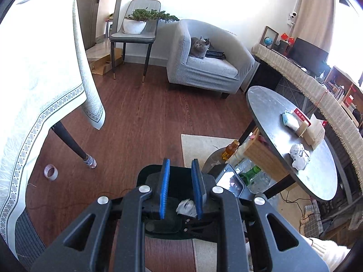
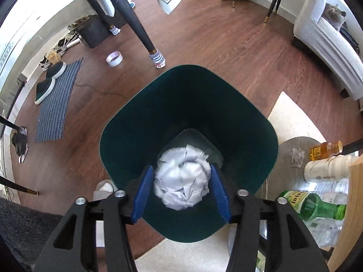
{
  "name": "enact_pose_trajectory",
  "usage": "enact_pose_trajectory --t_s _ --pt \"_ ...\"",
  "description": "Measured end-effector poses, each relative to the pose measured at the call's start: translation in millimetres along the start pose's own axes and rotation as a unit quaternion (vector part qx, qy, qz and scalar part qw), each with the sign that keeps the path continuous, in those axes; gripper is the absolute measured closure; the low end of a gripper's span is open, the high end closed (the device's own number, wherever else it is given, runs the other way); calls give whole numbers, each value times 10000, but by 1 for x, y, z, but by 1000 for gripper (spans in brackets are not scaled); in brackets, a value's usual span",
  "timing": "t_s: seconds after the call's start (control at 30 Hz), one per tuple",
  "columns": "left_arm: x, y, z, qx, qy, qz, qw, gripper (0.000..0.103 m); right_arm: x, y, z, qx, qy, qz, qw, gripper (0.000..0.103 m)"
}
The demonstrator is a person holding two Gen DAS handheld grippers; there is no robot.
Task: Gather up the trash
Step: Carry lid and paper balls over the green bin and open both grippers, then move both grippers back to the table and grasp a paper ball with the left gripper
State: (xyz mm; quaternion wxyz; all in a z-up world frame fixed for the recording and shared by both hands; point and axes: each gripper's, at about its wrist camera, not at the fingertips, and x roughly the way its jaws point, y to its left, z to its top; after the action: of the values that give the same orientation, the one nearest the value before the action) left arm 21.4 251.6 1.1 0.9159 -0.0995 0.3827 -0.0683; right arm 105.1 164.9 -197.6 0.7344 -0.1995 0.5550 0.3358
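A dark green trash bin stands on the wood floor. My right gripper is above its mouth with a crumpled white paper ball between its blue fingers; paper wads lie on the bin's bottom behind it. Small gaps show beside the ball, so the grip is unclear. My left gripper is open over the same bin, and a paper wad lies below its fingers inside the bin. More crumpled paper lies on the round dark table.
A tape roll lies on the floor by a table leg. Bottles and a cup stand low at the right. A doormat with shoes is at the left. An armchair with a cat stands behind.
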Motion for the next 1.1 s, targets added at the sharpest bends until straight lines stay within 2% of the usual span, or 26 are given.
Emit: enact_pose_trajectory --t_s 0.27,0.37,0.53,0.8,0.97,1.1 --pt "-9 -1 7 -106 -209 44 9997 79 -27 -5 2 33 -370 282 9989 47" --pt "-13 0 11 -130 -302 75 9994 71 -44 -2 5 12 -566 375 9977 47" --pt "-21 -2 16 -157 -491 100 9986 65 -87 3 9 -142 -1108 471 9926 50" --pt "-33 -20 23 -66 -822 -79 9966 55 -154 -6 5 -129 -1887 321 9814 57" --pt "-33 -39 26 60 -970 -235 9950 51 -189 -29 -6 37 -2257 192 9740 57" --pt "-22 -57 26 205 -932 -324 9949 48 -211 -51 -18 242 -2470 62 9687 59"
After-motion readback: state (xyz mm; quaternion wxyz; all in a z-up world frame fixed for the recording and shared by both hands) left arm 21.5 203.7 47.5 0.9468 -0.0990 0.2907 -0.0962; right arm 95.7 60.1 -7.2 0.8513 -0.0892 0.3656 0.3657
